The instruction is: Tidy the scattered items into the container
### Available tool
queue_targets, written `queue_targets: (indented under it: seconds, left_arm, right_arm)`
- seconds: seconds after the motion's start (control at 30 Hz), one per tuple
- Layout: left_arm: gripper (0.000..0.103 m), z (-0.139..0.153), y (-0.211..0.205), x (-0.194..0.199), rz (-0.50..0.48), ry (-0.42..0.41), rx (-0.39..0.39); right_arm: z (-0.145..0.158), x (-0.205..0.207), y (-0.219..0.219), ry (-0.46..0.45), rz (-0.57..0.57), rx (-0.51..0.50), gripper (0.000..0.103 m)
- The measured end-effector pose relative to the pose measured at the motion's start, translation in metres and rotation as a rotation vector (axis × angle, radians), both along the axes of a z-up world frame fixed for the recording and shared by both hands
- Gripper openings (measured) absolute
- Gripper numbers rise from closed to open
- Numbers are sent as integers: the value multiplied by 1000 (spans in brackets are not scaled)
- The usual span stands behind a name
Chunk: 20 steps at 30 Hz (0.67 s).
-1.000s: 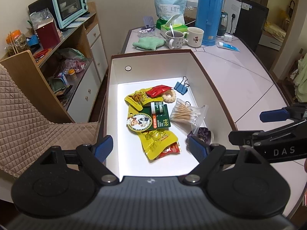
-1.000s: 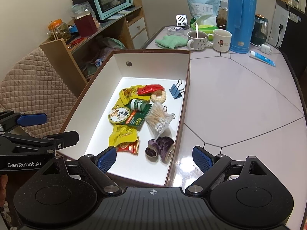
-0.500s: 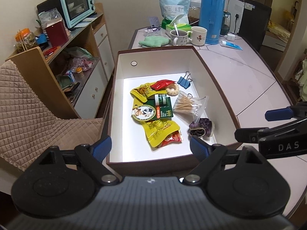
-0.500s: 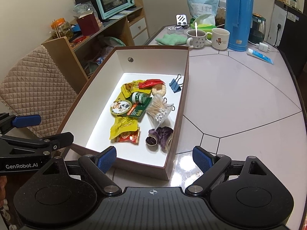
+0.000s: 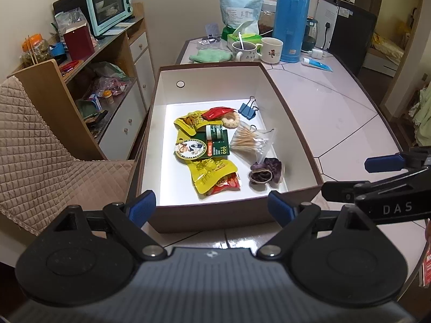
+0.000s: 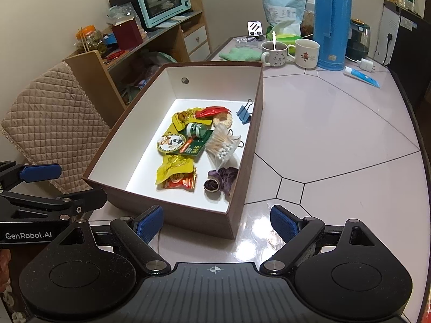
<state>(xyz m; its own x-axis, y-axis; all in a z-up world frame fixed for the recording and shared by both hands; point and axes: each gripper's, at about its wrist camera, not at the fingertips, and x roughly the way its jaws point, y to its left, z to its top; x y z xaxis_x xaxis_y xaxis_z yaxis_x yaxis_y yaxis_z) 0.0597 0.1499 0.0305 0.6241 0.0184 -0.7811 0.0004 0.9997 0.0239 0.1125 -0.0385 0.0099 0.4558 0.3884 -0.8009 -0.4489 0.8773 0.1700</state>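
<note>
Backing away from the brown white-lined cardboard box (image 5: 291, 123), both spread, empty claws, left (image 5: 211, 207) and right (image 6: 216, 222), now reveal its near wall; yellow snack packets (image 5: 212, 172) partly overlap inside.

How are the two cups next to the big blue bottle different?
The patterned mug has a spoon standing in it; the white mug has none. The patterned mug wears small dark marks all round, while the white mug shows one little picture. The patterned mug's handle points left; the white mug's handle side is hard to tell. Both stand upright on the table.
</note>
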Motion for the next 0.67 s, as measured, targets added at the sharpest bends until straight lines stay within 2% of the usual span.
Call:
queue_targets:
  seconds: [0.43,0.67]
  left_arm:
    - [89,-12,-17,-13,8,30,67]
    - [90,-10,-23,-22,11,-39,119]
  right_arm:
    - [-5,-12,-13,18,-1,-2,89]
    - [-7,-16,-13,25,7,-2,89]
